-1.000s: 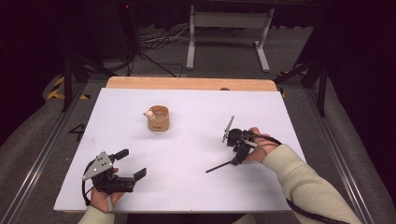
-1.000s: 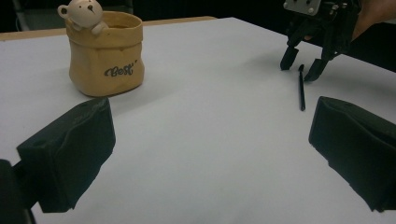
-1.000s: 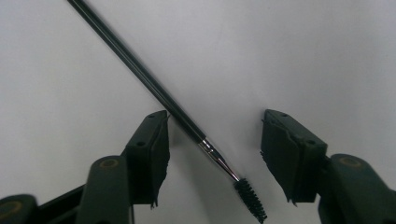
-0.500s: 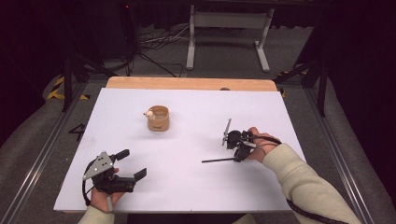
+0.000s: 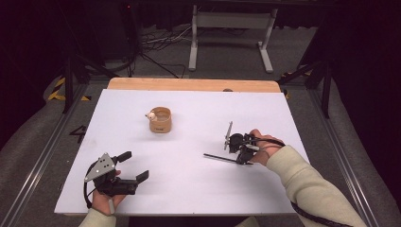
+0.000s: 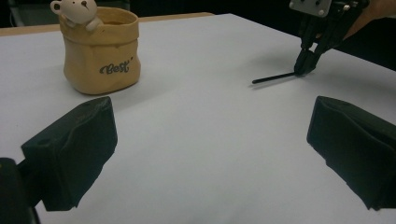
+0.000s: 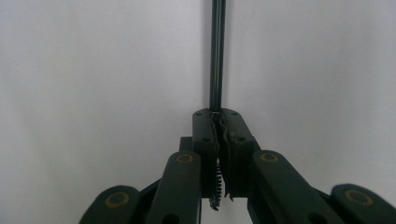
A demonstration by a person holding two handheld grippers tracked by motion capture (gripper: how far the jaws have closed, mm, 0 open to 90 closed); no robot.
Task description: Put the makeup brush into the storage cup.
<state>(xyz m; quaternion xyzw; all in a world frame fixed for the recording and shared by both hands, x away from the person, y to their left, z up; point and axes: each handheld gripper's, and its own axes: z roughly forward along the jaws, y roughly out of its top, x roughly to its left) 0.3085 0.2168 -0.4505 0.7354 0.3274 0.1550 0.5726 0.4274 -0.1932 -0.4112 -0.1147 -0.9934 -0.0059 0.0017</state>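
A thin black rod [image 5: 221, 158] lies low over the white table [image 5: 198, 194], right of centre, pointing left. My right gripper [image 5: 242, 161] is shut on its right end, held by a hand in a cream sleeve. In the right gripper view the jaws [image 7: 218, 114] pinch the rod [image 7: 217, 56], which runs straight ahead. The left gripper view has that rod [image 6: 273, 78] and the right gripper [image 6: 304, 69] at the far right. My left gripper [image 5: 133, 166] rests open at the table's near left with nothing between its jaws [image 6: 215, 154].
A tan sack-shaped pot [image 5: 160, 120] with a small white bear on its rim stands left of centre toward the back; it appears close ahead in the left gripper view [image 6: 102, 53]. A wooden strip [image 5: 189, 84] edges the table's far side. Stands and cables sit beyond.
The rod's free end has swung away from the person, from pointing down-left to lying nearly level leftward. The right hand barely shifted. The left gripper has not moved.
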